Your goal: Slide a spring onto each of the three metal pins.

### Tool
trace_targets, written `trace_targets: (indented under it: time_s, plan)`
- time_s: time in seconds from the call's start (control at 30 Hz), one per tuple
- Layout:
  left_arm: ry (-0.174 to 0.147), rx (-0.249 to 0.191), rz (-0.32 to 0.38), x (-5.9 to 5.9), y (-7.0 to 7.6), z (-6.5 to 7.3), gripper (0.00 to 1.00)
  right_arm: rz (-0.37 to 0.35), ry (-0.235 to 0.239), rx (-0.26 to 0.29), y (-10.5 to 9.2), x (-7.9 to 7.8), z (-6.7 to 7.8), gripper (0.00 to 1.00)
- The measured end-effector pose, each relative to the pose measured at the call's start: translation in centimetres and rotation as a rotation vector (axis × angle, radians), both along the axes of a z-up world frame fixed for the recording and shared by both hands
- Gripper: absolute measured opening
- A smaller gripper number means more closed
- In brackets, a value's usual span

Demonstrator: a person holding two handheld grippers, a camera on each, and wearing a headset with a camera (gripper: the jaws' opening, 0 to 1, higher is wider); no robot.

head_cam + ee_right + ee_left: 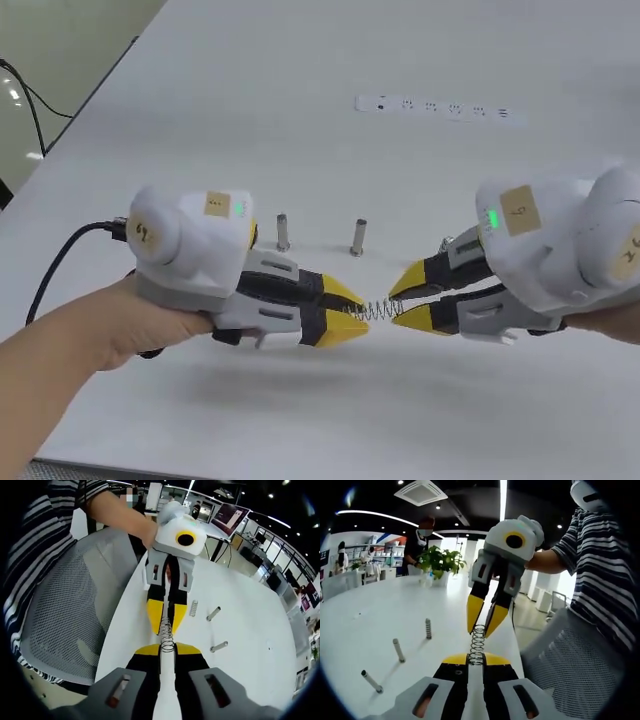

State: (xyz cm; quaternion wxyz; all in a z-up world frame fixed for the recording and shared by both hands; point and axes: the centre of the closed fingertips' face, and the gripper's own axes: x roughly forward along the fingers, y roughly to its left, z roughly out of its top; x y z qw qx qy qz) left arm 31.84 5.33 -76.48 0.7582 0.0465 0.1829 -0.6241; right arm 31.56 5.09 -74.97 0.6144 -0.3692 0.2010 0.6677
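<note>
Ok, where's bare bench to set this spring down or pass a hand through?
Bare bench runs along the near edge, in front of both tools. A wider bare strip lies between the power strip and the pins. Crowded: the middle, where the left tool and right tool pinch the spring just in front of the pins.

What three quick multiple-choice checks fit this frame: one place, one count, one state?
1. Where is the held spring? A. between left hand-held gripper and right hand-held gripper B. lying untouched C. on a pin
2. How many pins already carry a spring? A. none B. one C. three
3. State of left hand-held gripper? A. open, empty B. shut on a pin C. shut on the spring
Answers: 1 A, each jaw pair pinches one end. 2 B, only the far pin wears a coil. 3 C, its jaws clamp the spring's end.
</note>
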Motion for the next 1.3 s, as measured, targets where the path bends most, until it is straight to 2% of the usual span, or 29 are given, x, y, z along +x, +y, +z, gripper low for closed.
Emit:
trace_targets:
  time_s: [0.17, 0.43, 0.47, 0.7, 0.87, 1.13, 1.3]
  plan:
    - [-0.004, 0.004, 0.001, -0.1, 0.0, -0.1, 0.03, 0.011, 0.004, 0.016, 0.5, -0.1, 0.4, 0.06]
    - [-0.013, -0.004, 0.007, 0.0, -0.2, 0.1, 0.02, -0.01, 0.061, 0.093, 1.5, -0.4, 1.8, 0.06]
    - [-0.014, -0.004, 0.01, 0.1, -0.2, 0.1, 0.02, -0.013, 0.064, 0.097, 1.5, -0.2, 1.5, 0.06]
    - [-0.017, -0.003, 0.01, 0.0, -0.5, 0.1, 0.03, -0.036, 0.098, 0.138, 1.9, -0.2, 1.6, 0.06]
    - [-0.017, 0.004, 0.01, 0.0, -0.6, -0.1, 0.03, -0.036, 0.097, 0.143, 2.2, -0.2, 1.5, 0.06]
    - [-0.022, 0.013, 0.006, -0.1, -0.7, -0.3, 0.03, -0.05, 0.122, 0.17, 2.8, -0.6, 1.6, 0.06]
    - [-0.022, 0.003, 0.009, 0.0, -1.0, -0.1, 0.03, -0.077, 0.146, 0.213, 3.5, -0.5, 2.0, 0.07]
